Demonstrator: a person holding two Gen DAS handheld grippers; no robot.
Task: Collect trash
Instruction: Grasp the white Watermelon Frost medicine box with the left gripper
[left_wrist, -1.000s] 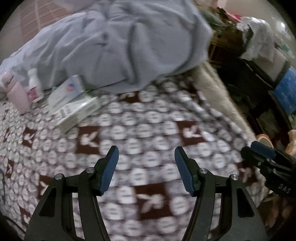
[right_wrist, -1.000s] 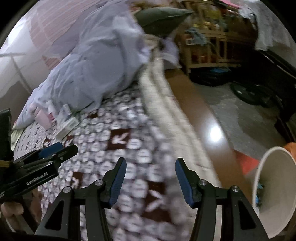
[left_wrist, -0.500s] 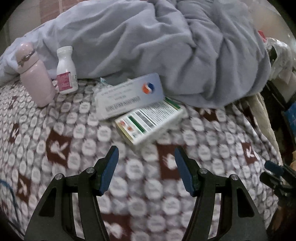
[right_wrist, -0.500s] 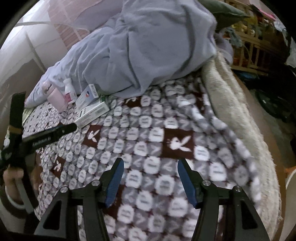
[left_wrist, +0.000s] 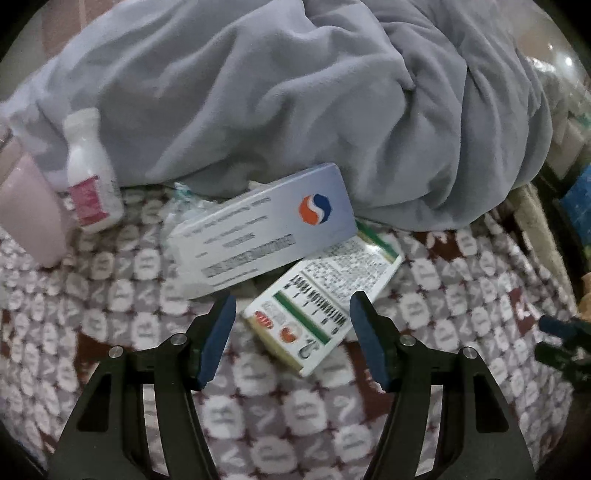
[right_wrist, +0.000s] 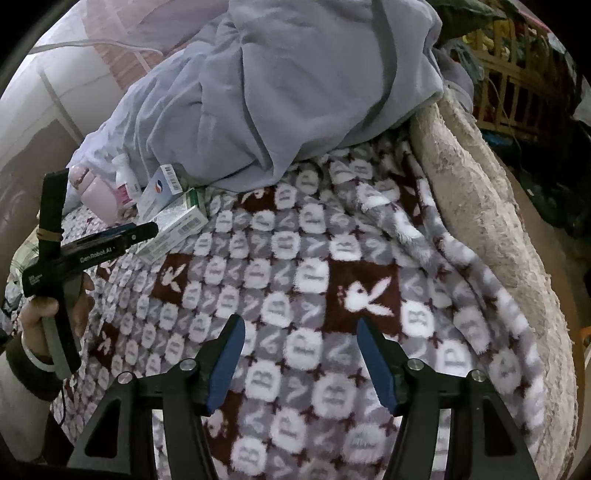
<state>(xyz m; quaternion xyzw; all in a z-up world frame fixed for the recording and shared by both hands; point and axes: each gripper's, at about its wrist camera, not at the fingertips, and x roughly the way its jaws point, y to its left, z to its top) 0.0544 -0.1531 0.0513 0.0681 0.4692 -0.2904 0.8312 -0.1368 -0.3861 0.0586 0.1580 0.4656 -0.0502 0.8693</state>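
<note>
Two cartons lie on the rabbit-patterned blanket (left_wrist: 110, 295): a white-blue box with an orange-and-blue logo (left_wrist: 266, 229), resting partly on a green-striped box (left_wrist: 321, 295). My left gripper (left_wrist: 291, 299) hovers over them with its jaws opening. The green-striped box's near end shows between the fingers, untouched. A white bottle with a pink label (left_wrist: 90, 177) and a pink flask (left_wrist: 29, 210) stand to the left. My right gripper (right_wrist: 301, 321) is open above bare blanket, well to the right of the cartons (right_wrist: 177, 225). Beside the cartons the left gripper (right_wrist: 136, 232) shows in a person's hand (right_wrist: 40, 314).
A crumpled grey duvet (left_wrist: 295, 92) is heaped right behind the cartons, and a clear wrapper (left_wrist: 181, 206) pokes out under it. The bed's fleecy cream edge (right_wrist: 480, 203) runs along the right. Beyond it stands a cluttered wooden shelf (right_wrist: 509, 92).
The left gripper has swung left and closed in on the cartons, which now sit right at its fingertips. The right view has turned from the bed edge and a white bin onto the blanket.
</note>
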